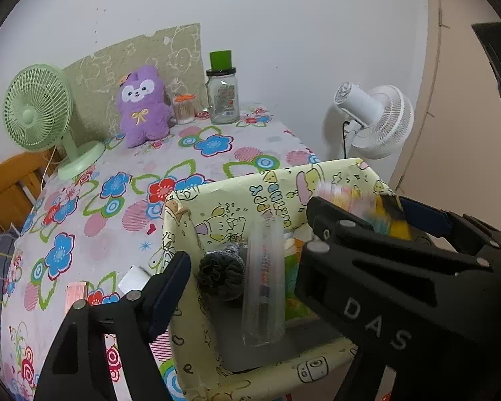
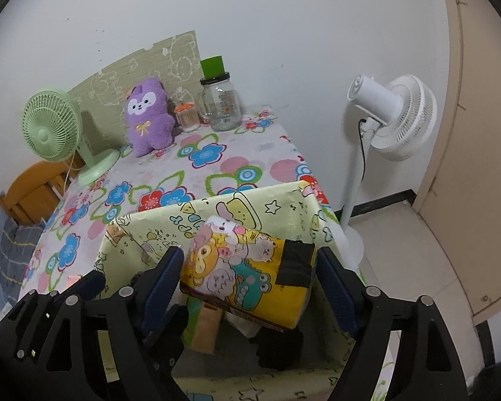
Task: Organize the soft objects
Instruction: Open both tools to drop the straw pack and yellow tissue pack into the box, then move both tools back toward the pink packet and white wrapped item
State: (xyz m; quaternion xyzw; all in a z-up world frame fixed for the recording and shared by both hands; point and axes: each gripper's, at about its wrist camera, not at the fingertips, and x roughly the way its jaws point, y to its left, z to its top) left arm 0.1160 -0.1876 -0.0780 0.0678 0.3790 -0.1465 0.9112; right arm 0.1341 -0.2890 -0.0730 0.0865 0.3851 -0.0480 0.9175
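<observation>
1. A cartoon-printed box is seen at the lower centre of both views, standing on the flowered surface.
2. In the right wrist view, a yellow tissue pack with cartoon animals is seen at the centre, above the open box.
3. The right gripper is spread, with 1 blue pad touching the left end of the pack and the other pad just beside its right end; a firm pinch cannot be told.
4. A patch of black tape is seen on the right part of the pack.
5. In the left wrist view, the left gripper is spread wide across the box, with nothing held between its fingers.
6. Inside the box, a grey knitted item and a clear plastic tube are seen at the lower centre of the left wrist view.
7. The right gripper and the blurred pack are seen at the right of that view.
8. A purple plush toy is seated at the upper left of the surface, between a green fan and a glass jar.
9. A white standing fan is seen on the floor at the right.
</observation>
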